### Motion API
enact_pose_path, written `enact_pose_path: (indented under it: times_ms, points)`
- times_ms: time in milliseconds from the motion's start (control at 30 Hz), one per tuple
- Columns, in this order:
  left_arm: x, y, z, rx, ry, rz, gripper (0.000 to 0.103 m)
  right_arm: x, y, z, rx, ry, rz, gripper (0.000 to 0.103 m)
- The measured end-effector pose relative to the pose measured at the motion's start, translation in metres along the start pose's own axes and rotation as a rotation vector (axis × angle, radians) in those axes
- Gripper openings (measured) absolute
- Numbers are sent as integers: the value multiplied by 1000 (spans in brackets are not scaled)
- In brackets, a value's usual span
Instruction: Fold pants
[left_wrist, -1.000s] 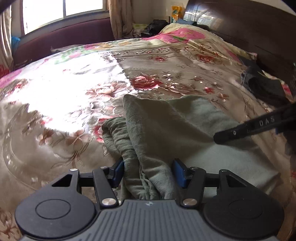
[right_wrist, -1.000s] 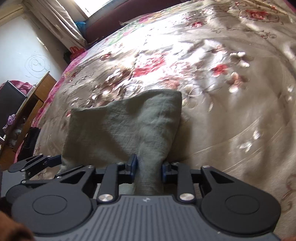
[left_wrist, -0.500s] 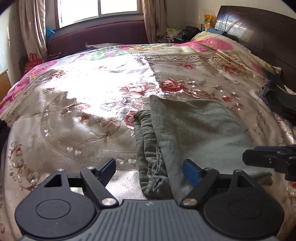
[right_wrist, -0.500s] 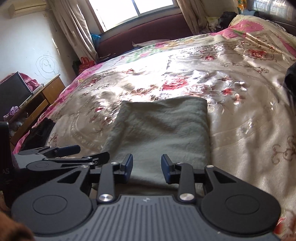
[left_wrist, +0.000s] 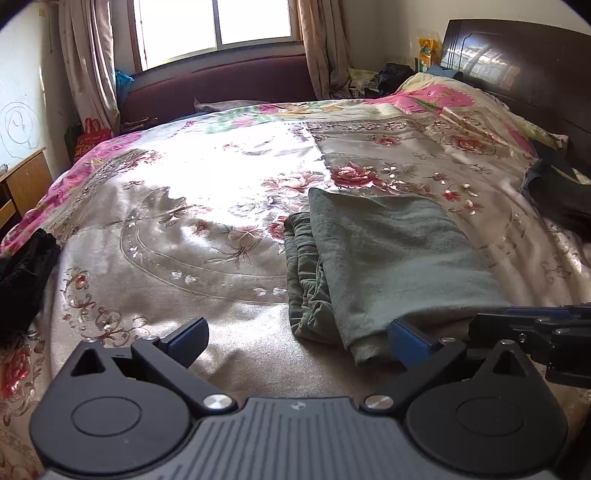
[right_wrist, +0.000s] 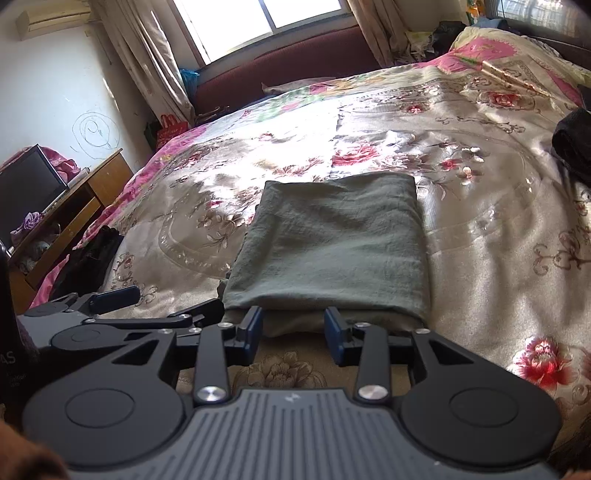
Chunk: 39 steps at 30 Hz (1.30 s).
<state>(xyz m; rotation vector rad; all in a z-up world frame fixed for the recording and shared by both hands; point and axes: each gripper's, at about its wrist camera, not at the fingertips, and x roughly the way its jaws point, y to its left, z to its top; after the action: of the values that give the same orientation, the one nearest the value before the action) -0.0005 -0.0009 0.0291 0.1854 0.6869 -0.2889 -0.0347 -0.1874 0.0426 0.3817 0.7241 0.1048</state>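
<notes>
Plainly, the folded pants (right_wrist: 332, 240) lay flat on the bedspread (right_wrist: 498, 258), just ahead of both grippers. The left gripper (left_wrist: 295, 339) was opening, jaws spread wide and empty. The right gripper (right_wrist: 293, 328) was opening too, partly parted, nothing between its pads.

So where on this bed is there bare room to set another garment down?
Bare bedspread left of the folded pants, toward the window, and a strip right of them. Crowded: dark clothes by the headboard and dark clothing at the left edge.
</notes>
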Motion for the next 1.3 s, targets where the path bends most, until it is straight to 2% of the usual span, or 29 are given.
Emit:
enact_pose_path:
  times_ms: [233,500,1300]
  points:
    - [-8,6,-9,-47,2,-23,103,-4,2,-8,20,-6,-6,39]
    - [-6,-1,-30,-25,53,-23,103,-2,4,-21,12,16,-14,40]
    - [-7,-7,-47,-11,88,9,103,0,1,-43,32,50,-12,40]
